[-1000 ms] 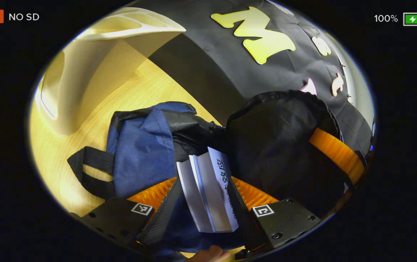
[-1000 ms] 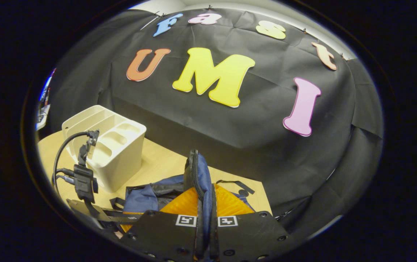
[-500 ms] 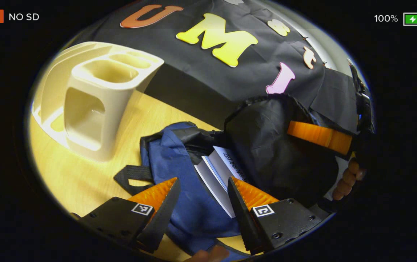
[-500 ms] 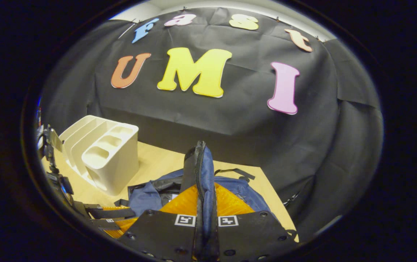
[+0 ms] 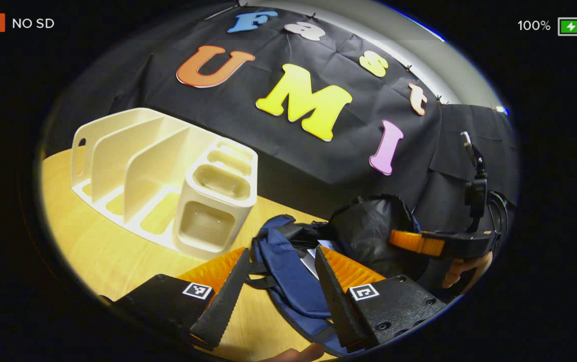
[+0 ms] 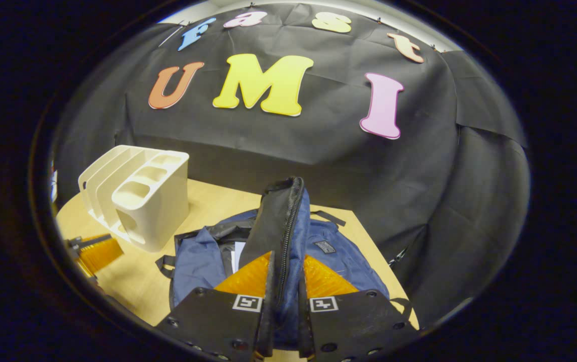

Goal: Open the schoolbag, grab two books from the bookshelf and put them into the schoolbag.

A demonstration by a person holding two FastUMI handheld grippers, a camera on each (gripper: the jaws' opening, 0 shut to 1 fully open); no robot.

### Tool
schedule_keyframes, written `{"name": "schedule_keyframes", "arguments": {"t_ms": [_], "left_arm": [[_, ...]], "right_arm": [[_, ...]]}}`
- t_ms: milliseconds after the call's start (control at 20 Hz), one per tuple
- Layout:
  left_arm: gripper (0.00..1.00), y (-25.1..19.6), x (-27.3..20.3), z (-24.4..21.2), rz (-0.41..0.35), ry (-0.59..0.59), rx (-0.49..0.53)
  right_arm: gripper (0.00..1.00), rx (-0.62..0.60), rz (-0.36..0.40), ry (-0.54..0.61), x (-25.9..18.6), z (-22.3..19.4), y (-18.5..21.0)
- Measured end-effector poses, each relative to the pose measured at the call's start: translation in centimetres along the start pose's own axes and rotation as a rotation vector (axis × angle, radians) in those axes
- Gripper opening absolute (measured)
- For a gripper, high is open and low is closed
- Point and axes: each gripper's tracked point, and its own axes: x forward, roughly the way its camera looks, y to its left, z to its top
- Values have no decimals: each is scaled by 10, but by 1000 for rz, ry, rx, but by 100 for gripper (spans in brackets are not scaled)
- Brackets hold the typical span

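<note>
Schoolbag [image 6: 202,261] flap [image 6: 280,216] pinched, right gripper [image 6: 284,296]

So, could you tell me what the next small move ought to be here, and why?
Probably the right claw should let go of the navy fabric schoolbag's zippered flap. Pale book pages lie inside the opening, the cream plastic bookshelf has bare slots, and the left claw hangs open and empty, so the flap likely needs no more holding.
</note>
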Motion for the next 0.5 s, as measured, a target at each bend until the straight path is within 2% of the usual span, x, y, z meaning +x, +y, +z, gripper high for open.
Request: {"name": "schedule_keyframes", "arguments": {"t_ms": [50,100,150,200,250,300,500], "left_arm": [[84,7,-9,10,23,-24,18],[84,16,-18,19,56,-44,42],[84,23,-26,24,85,-56,68],[84,30,-36,30,112,-70,94],[84,33,-46,37,128,-90,118],[84,34,-54,43,138,-103,135],[83,33,-86,69,193,-129,163]], "right_arm": [[20,-6,-13,5,-2,-4,-1],[27,-12,-24,7,-6,-9,-2],[28,-16,-41,9,-12,-13,-2],[41,-21,-62,7,-16,-16,-5],[36,-20,-73,8,-19,-18,-5],[36,-17,-80,7,-24,-18,-5],[43,2,-87,-9,-47,-21,-3]]}}
